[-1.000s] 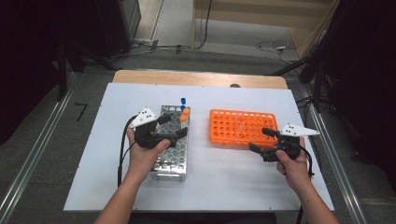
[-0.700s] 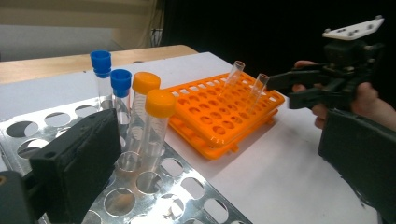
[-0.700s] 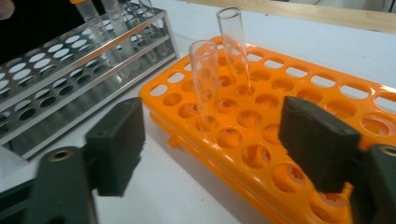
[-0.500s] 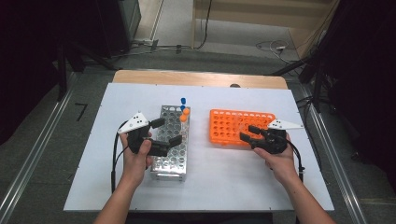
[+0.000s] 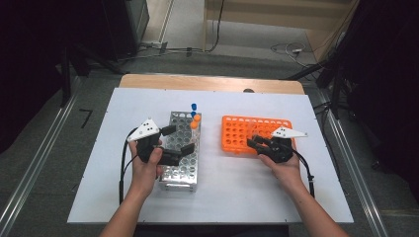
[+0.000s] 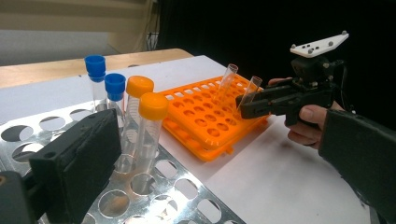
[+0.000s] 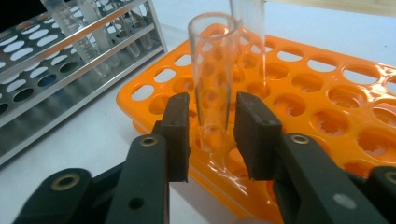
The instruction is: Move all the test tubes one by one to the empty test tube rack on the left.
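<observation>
An orange tube rack lies right of a metal tube rack on the white table. My right gripper reaches over the orange rack's near edge. Its jaws have just been closing, and the pads now touch both sides of a clear uncapped tube standing in a hole. A second clear tube stands just behind it. My left gripper hovers open over the metal rack with nothing between its jaws. Two blue-capped tubes and two orange-capped tubes stand at that rack's far end.
The white board has bare room in front of both racks and between them. A wooden table edge runs along the far side. Dark stands and cables sit on the floor beyond.
My right hand has moved left and down to the orange rack, and its jaws have closed in on the clear tube. The left gripper's jaws have spread a little wider over the metal rack.
</observation>
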Motion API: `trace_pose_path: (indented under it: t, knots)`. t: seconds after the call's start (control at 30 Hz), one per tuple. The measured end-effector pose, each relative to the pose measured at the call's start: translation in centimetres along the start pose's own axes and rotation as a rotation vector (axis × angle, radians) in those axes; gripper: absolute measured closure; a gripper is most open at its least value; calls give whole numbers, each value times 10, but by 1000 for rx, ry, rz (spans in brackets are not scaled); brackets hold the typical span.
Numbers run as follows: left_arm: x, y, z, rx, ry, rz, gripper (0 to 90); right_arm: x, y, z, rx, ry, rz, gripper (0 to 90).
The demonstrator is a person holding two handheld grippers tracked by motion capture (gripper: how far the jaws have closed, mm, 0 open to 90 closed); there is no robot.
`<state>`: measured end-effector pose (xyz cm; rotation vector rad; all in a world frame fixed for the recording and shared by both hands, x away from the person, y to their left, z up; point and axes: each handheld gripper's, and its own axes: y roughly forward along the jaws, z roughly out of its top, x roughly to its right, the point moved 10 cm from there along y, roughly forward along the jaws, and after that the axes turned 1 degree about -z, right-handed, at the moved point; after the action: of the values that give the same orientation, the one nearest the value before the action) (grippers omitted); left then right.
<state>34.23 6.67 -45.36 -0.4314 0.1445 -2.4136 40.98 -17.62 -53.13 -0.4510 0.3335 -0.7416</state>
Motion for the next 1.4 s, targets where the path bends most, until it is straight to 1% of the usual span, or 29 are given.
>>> trace_pose_path:
  t: [0.07, 0.13, 0.17, 0.23, 0.3, 0.37, 0.53, 0.6, 0.63, 0.7, 0.77, 0.87, 1.03, 1.23, 1.4]
  knots:
    - [0, 0, 0, -2, 5, -1, 0, -2, 2, 0, 3, -16, -1, 669]
    - [1, 0, 1, 2, 2, -2, 0, -4, 3, -1, 2, -22, -4, 692]
    - [1, 0, 1, 0, 3, -2, 0, -4, 3, -1, 8, -30, -16, 702]
    - [3, 1, 1, 0, 4, -5, 0, -3, 4, 0, 10, -33, -25, 721]
    - [4, 1, 1, -4, 7, -7, 0, -1, 3, 0, 12, -41, -46, 738]
    - [5, 2, 2, -3, 11, -8, 0, 0, 1, 0, 17, -37, -39, 740]
    - [9, 4, 3, -4, 19, -19, 0, -1, -9, 11, 71, -40, -26, 741]
    - [11, 5, 3, -4, 24, -25, 0, -2, -14, 14, 95, -49, -26, 741]
    - [13, 6, 4, -1, 24, -29, 0, -2, -16, 16, 104, -46, -25, 742]
    - [15, 7, 5, -6, 36, -36, 0, -1, -22, 19, 122, -44, -26, 742]
    - [18, 10, 6, -4, 37, -42, 0, -3, -27, 22, 136, -47, -19, 742]
    - [23, 13, 8, -7, 47, -56, 0, -8, -33, 24, 145, -60, -1, 742]
    - [30, 22, 9, -18, 57, -75, 0, -20, -39, 23, 134, -86, 24, 742]
    - [38, 31, 8, -31, 62, -100, 0, -38, -45, 21, 116, -105, 76, 742]
    - [48, 36, 5, -45, 67, -138, 19, -55, -46, 19, 98, -130, 112, 741]
